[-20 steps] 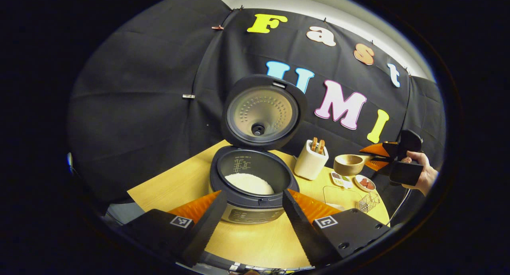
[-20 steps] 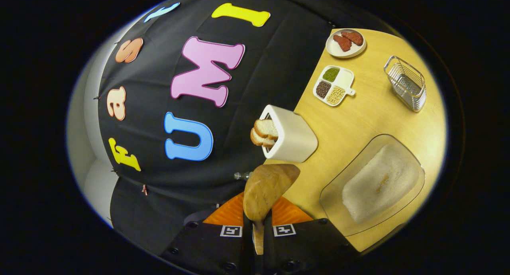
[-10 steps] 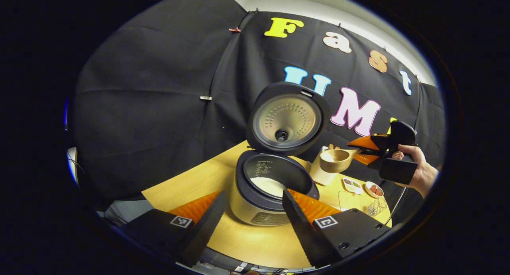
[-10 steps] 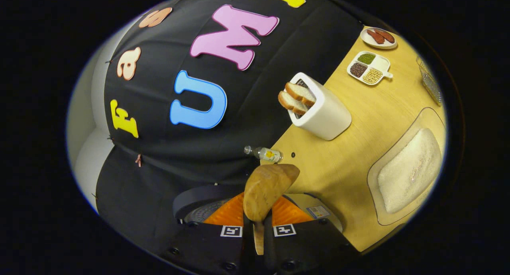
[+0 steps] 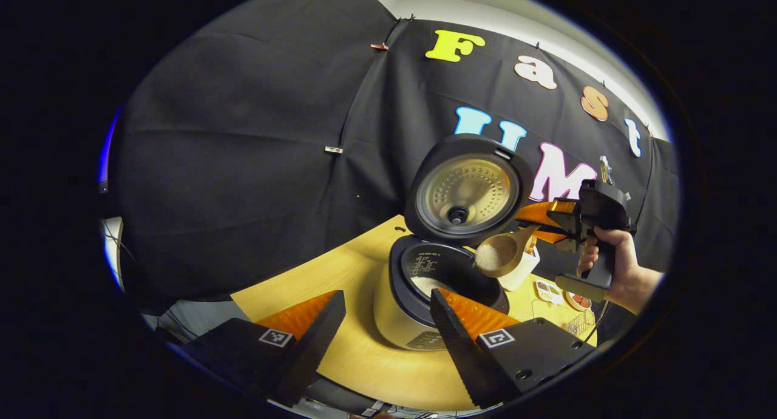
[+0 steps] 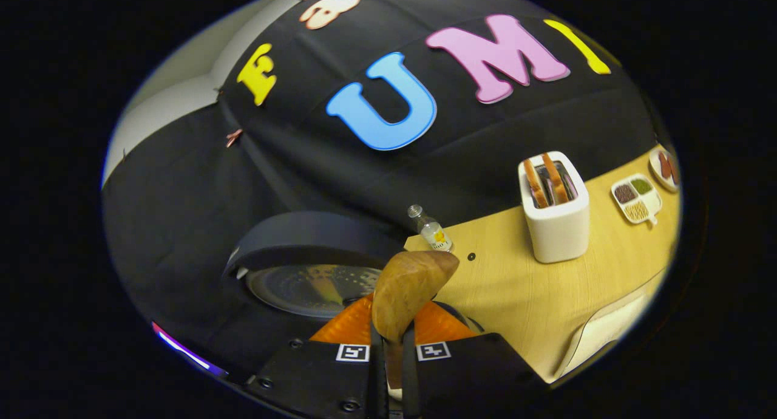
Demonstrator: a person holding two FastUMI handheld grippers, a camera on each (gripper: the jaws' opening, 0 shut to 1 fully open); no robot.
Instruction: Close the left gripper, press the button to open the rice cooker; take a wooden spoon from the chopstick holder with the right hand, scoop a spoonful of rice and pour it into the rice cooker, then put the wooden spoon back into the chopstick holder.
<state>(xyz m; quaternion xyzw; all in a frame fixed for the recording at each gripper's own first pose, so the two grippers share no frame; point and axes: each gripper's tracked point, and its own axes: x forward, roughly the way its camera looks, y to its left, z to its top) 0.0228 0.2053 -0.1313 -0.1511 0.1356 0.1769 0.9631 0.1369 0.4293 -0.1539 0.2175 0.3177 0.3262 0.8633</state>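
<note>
**A:** ok so where's the spoon at right now?

**B:** The right gripper (image 5: 537, 220) is clamped on the wooden spoon (image 5: 499, 255), both fingers squeezing the handle. In the left gripper view the bowl of the spoon sits tipped over the right edge of the open rice cooker (image 5: 425, 297), with a heap of white rice in it. A hand (image 5: 613, 264) holds that gripper from the right.

**A:** and from the right gripper view?

**B:** There the spoon (image 6: 407, 291) sticks up between the right gripper's (image 6: 388, 361) fingers, back of the bowl facing the camera. The cooker lid (image 6: 309, 267) stands open just behind it, shiny inner plate showing.

**A:** left gripper doing anything?

**B:** The left gripper (image 5: 388, 331) is spread wide, nothing between the fingers, hanging in front of the cooker. There's white rice in the pot already, and the lid (image 5: 468, 191) is tilted up behind.

**A:** other stuff on the table?

**B:** The wooden table (image 6: 522, 291) has a white toaster (image 6: 555, 209) with two bread slices, a small bottle (image 6: 432, 231) by the wall, a divided dish of beans (image 6: 637, 197), and a clear tray (image 6: 607, 331) at the edge.
</note>
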